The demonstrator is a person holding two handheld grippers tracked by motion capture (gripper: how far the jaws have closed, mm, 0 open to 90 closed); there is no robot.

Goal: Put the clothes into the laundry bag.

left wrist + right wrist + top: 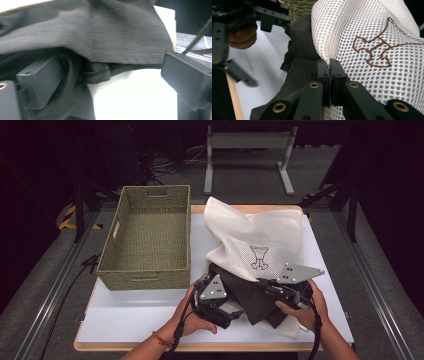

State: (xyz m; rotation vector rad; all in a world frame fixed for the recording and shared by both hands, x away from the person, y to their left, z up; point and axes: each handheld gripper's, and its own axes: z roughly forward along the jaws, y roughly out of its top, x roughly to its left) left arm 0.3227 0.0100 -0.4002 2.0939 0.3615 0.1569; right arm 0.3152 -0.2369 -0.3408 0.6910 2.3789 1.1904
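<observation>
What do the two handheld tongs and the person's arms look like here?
Both are black, boxy handheld tongs, left tongs and right tongs, each topped by a grey three-cornered plate with small holes and trailing a black cable. Brass-coloured rivets join the jaw links. The forearms are bare of sleeves; a red-orange bracelet circles the left wrist.

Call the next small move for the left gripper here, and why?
Probably close the left gripper on the dark cloth's hem. Its jaws stand wide with the dark cloth lying loose between them, gripped by neither pad. The right gripper is clamped on the edge of the white mesh bag, so the bag looks held while the cloth waits half under it.
</observation>
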